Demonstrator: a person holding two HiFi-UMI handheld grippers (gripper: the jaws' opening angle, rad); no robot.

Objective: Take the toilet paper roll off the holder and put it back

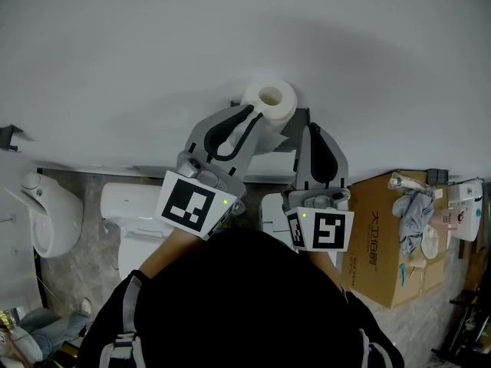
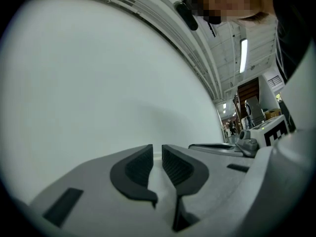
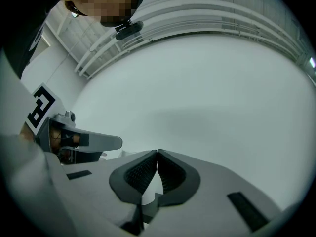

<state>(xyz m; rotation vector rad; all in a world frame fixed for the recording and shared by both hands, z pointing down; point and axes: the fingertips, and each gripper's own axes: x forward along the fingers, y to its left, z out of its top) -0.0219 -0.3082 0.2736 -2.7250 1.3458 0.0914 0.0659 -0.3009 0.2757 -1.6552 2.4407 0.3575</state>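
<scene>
Grey floor carries 1 cardboard box at R, 1 white toilet at L.

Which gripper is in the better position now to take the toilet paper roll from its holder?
Left, probably. In the head view the left gripper has its tips right beside the toilet paper roll, jaws a narrow gap apart. The right gripper is shut and stands farther off, beside the holder.

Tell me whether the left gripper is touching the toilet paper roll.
Cannot tell. In the head view the left gripper overlaps the toilet paper roll; the left gripper view shows no roll.
</scene>
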